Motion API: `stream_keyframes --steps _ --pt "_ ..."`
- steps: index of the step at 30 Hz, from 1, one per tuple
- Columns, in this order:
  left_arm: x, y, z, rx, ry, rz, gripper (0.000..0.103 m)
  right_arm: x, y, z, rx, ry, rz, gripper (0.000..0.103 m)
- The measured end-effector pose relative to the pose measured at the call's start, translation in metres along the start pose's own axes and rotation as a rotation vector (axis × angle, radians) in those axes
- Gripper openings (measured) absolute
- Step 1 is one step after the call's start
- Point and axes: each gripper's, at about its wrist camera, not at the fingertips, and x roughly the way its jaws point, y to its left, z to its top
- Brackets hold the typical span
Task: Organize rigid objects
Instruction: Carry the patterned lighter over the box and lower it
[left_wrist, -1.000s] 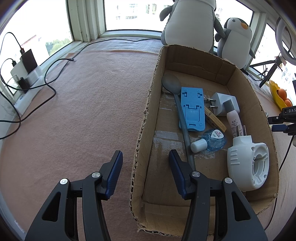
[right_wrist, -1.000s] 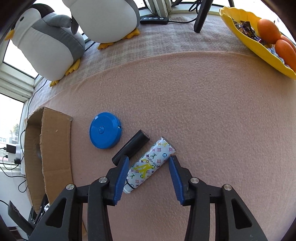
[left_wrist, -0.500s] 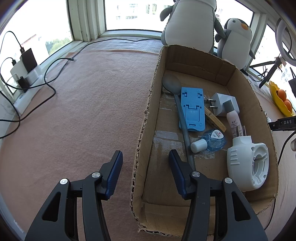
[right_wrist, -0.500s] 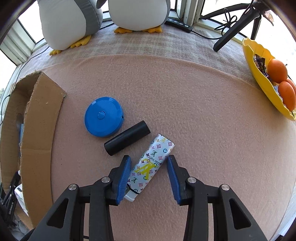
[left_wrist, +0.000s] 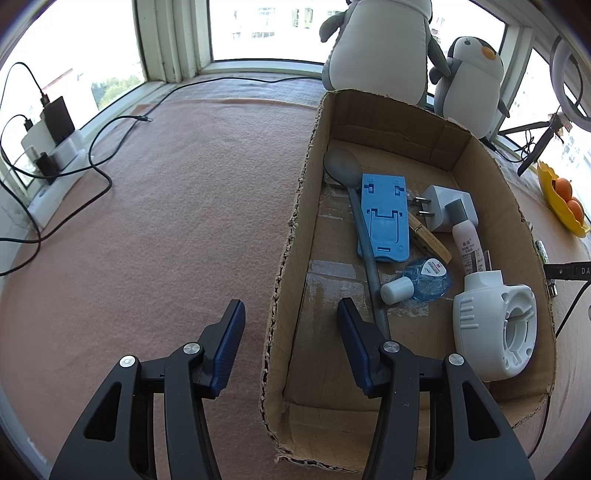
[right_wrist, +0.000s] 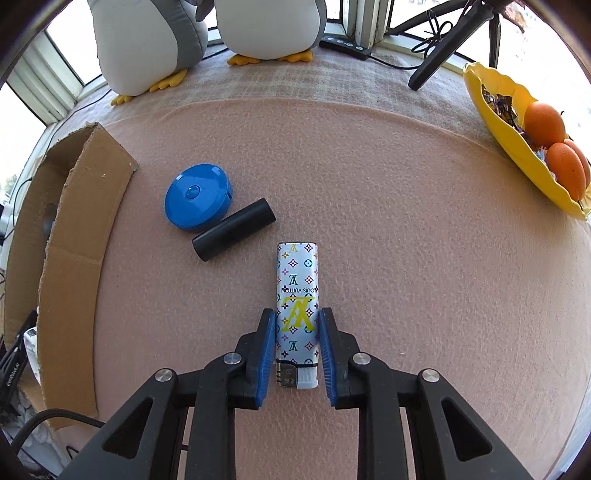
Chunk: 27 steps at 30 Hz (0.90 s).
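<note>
In the left wrist view we see the left hand-held gripper (left_wrist: 288, 341) straddling the near left wall of the cardboard box (left_wrist: 286, 258), nothing gripped — its jaws stand as near together as they ever get. The box holds seven things: a grey spoon (left_wrist: 343, 170), its handle partly hidden behind the right finger, a blue stand (left_wrist: 384, 218), a charger, a peg, two bottles and a white reel.

In the right wrist view, the right hand-held gripper (right_wrist: 297, 345) is closing on the patterned lighter (right_wrist: 297, 295) lying on the bench at lower centre, pads at its sides. Upper left lie one blue round case (right_wrist: 197, 201) and one black cylinder (right_wrist: 234, 234). Two plush penguins are cut off at the top.
</note>
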Motion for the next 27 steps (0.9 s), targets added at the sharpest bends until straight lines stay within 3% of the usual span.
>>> stream_keyframes --steps 4,12,27 --pt "0.000 0.000 0.000 0.000 0.000 0.000 0.052 -0.010 -0.011 -0.005 0.032 -0.019 0.039 0.021" --pt "0.000 0.000 0.000 -0.001 0.000 0.000 0.051 -0.045 0.004 -0.010 0.033 -0.097 0.089 0.021" --pt "0.000 0.000 0.000 -0.001 0.000 0.000 0.051 -0.082 0.092 0.020 -0.065 -0.178 0.267 0.021"
